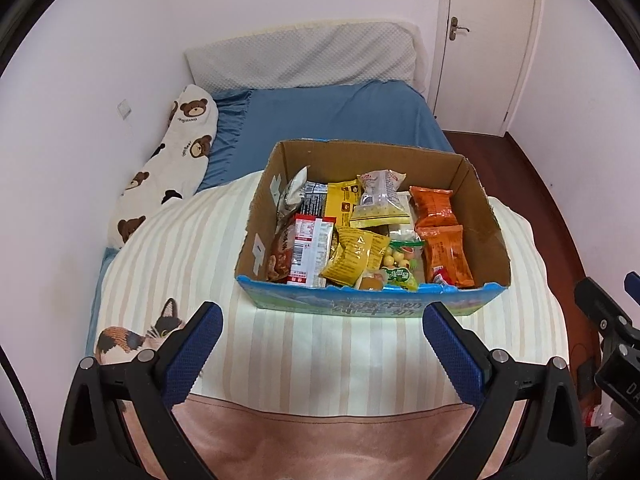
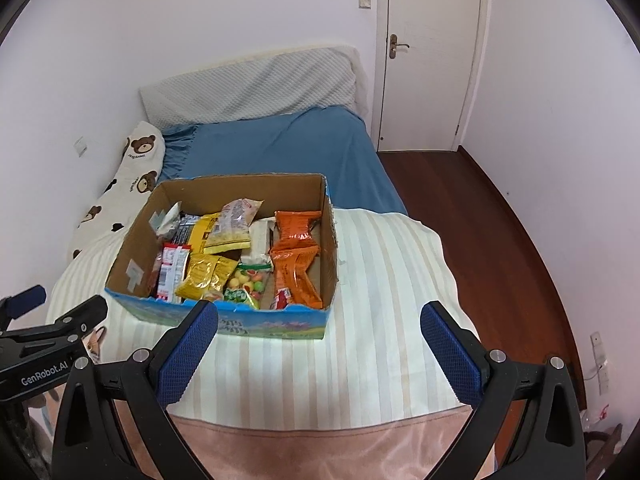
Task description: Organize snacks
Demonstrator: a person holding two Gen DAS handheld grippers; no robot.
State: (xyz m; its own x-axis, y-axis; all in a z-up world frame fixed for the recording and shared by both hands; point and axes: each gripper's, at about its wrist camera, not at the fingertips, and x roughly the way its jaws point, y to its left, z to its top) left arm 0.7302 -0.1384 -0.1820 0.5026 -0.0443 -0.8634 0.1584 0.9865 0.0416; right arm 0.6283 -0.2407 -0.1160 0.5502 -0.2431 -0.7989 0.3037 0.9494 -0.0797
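Note:
An open cardboard box (image 1: 486,216) stands on a striped cream blanket (image 1: 180,248) on a bed. It holds several snack packets: orange packets (image 1: 438,228) at the right, yellow packets (image 1: 356,256) in the middle, a red-and-white packet (image 1: 310,248) at the left, a bag of round candies (image 1: 400,264). The box also shows in the right wrist view (image 2: 132,256). My left gripper (image 1: 322,316) is open and empty, just in front of the box. My right gripper (image 2: 320,316) is open and empty, at the box's front right corner.
A bear-print pillow (image 1: 176,160) lies along the left wall. A blue sheet (image 1: 332,116) and a grey headboard cushion (image 1: 304,58) lie beyond the box. A pink cover (image 1: 320,440) is at the near edge. A door (image 2: 428,56) and wooden floor (image 2: 480,220) are at the right.

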